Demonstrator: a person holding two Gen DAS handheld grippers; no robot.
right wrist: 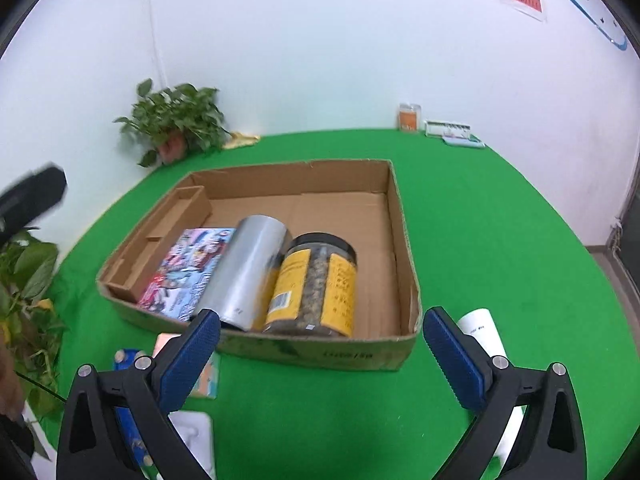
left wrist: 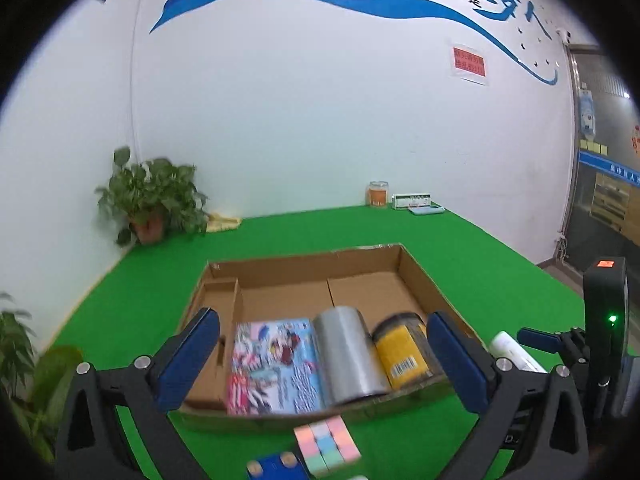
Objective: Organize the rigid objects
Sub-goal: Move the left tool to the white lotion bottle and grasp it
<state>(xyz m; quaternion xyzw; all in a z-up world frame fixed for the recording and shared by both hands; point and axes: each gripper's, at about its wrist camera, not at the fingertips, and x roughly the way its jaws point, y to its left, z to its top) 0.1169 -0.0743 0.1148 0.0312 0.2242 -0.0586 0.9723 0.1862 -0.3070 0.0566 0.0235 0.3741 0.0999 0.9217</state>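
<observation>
Both grippers, left gripper [left wrist: 323, 354] and right gripper [right wrist: 321, 354], gape empty near the cardboard box [right wrist: 394, 216] holding book [right wrist: 188, 268], silver can [right wrist: 248, 272], jar [right wrist: 316, 284].

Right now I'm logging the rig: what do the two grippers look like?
Both alike: the left gripper and right gripper have black angular frames with silver bolts and blue ribbed pads. A black unit on the right one carries a green light.
</observation>
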